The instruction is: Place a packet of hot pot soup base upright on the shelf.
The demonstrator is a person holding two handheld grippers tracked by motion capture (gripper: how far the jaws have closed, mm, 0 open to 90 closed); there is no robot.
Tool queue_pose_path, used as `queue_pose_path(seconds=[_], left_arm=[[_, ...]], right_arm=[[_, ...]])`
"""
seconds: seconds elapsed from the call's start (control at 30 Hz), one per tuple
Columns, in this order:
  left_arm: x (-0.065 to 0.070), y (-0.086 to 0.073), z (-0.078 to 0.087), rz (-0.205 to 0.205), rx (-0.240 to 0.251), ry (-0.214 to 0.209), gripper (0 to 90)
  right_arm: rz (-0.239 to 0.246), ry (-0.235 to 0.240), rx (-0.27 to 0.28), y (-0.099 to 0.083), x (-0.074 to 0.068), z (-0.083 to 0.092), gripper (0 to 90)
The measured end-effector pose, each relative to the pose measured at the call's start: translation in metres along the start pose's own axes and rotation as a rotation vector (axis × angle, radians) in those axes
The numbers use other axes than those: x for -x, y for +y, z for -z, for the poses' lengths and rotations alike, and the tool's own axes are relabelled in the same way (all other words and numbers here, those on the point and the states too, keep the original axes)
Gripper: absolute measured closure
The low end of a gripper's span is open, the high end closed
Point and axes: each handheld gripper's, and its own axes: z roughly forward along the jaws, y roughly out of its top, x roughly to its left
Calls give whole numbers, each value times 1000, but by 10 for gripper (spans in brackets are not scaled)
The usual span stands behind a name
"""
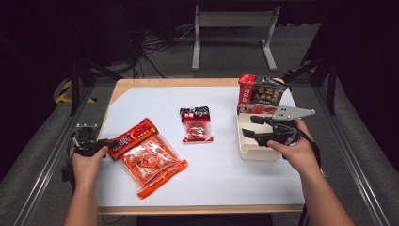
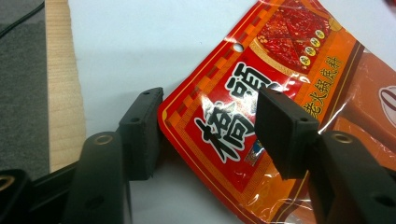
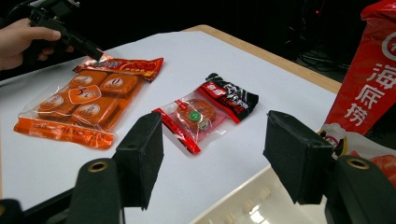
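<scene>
Because the orange snack bag (image 1: 149, 160) at the frame's lower left is thin glossy film over loose wrapped cakes, it likely handles light, floppy and slippery; its flat red header edge suits gripping. Left tongs (image 2: 208, 133) straddle that header, apart. Right tongs (image 1: 258, 128) gape over a cream tray (image 1: 256, 151). White surface (image 1: 221, 174) beneath.
</scene>
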Motion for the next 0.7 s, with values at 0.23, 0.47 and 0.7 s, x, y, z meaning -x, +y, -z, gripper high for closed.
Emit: queue_pose_path(seconds=[0.23, 0.47, 0.7], left_arm=[[7, 1, -4, -57, -3, -34, 460], [10, 0, -10, -71, -30, -22, 480], [5, -2, -9, -56, -6, -26, 608]], right_arm=[[3, -3, -7, -1, -1, -2, 364], [2, -2, -8, -1, -1, -3, 364], [5, 0, -10, -2, -1, -4, 364]])
